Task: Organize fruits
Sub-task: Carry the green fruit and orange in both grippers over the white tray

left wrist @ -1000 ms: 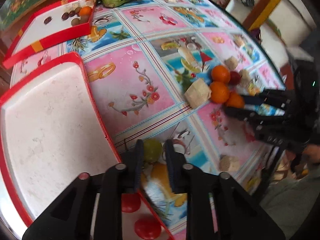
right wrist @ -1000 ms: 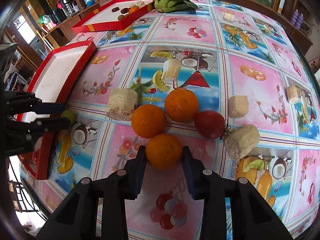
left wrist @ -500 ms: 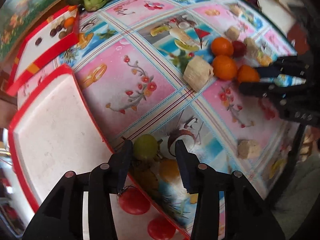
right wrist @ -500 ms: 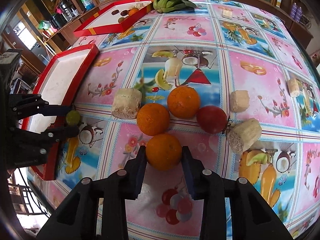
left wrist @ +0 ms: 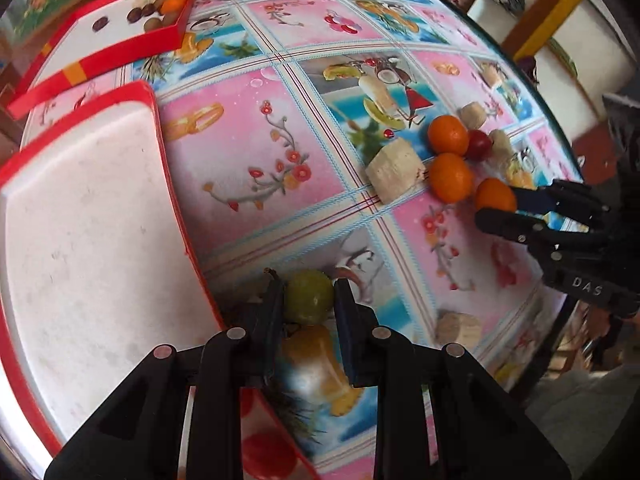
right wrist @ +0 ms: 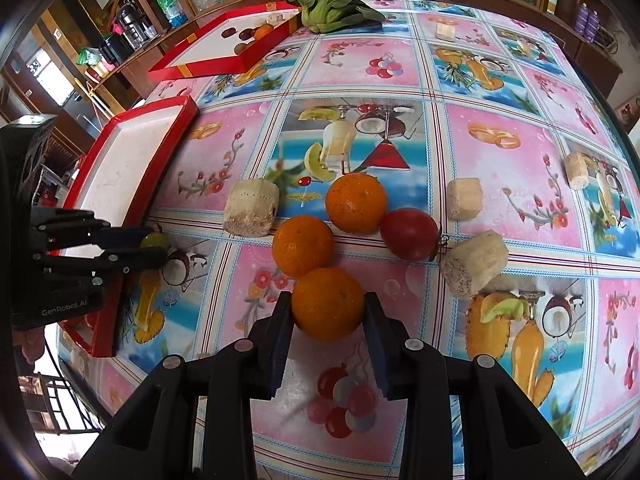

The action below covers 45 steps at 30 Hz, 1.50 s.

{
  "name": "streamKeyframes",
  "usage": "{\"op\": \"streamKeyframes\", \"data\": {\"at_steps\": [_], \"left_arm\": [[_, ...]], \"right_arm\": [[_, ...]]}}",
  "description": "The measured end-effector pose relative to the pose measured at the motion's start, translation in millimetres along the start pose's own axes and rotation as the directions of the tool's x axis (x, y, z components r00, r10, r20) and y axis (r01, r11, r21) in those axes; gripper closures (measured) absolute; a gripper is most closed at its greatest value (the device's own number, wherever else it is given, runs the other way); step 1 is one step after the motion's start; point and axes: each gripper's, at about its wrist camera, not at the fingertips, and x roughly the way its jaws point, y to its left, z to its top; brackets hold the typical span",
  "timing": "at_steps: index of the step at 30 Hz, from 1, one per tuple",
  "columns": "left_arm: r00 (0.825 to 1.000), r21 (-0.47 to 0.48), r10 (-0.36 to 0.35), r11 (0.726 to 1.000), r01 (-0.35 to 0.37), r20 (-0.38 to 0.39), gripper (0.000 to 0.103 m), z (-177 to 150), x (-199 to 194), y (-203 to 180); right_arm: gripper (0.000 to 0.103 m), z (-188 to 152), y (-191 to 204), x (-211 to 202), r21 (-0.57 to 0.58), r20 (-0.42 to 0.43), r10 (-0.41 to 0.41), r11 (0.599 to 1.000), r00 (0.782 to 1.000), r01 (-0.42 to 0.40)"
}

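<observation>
On the left stands a shallow red-rimmed tray with a white floor (left wrist: 80, 216), two red round fruits (left wrist: 264, 448) lying in its near corner. Just off its right wall, the left gripper (left wrist: 308, 300) is clamped on a small green round fruit (left wrist: 308, 296), both pads pressing its sides, the fruit low over the glossy pink-and-blue fruit-print tablecloth (left wrist: 260, 152).

At the table's centre lies a cluster: a pale cut cylinder of stalk (right wrist: 251, 208) at nine o'clock, two loose oranges (right wrist: 356, 202) touching each other, and a red tomato (right wrist: 409, 233) at three o'clock touching the farther orange.

At six o'clock of that cluster, the right gripper (right wrist: 327, 310) is closed on a third orange (right wrist: 327, 308), pads against both flanks; this orange touches the nearer loose one.

Further right lie three more pale stalk pieces (right wrist: 474, 266), apart from one another.

At twelve o'clock, a second red tray (right wrist: 216, 56) holds dark fruits and one orange, with a green leafy vegetable (right wrist: 328, 4) beside it.
</observation>
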Motion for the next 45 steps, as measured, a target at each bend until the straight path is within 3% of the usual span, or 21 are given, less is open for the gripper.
{"op": "streamKeyframes", "data": {"at_steps": [6, 19, 38, 45], "left_arm": [[0.999, -0.085, -0.008, 0.996, 0.011, 0.033, 0.081, -9, -11, -6], [0.996, -0.119, 0.078, 0.990, -0.072, 0.042, 0.080, -12, -22, 2], [0.990, -0.206, 0.122, 0.973, -0.104, 0.075, 0.080, -34, -54, 40], [0.990, -0.298, 0.091, 0.953, -0.056, 0.107, 0.080, -46, -70, 73]], "right_arm": [[0.068, -7, -4, -9, 0.025, 0.009, 0.048, 0.999, 0.999, -0.048], [0.068, -3, 16, -11, -0.019, 0.000, 0.082, 0.996, 0.997, -0.082], [0.068, 15, 86, -4, -0.162, -0.017, 0.153, 0.975, 0.988, -0.153], [0.068, 26, 123, 0, -0.228, -0.021, 0.188, 0.955, 0.982, -0.188]]}}
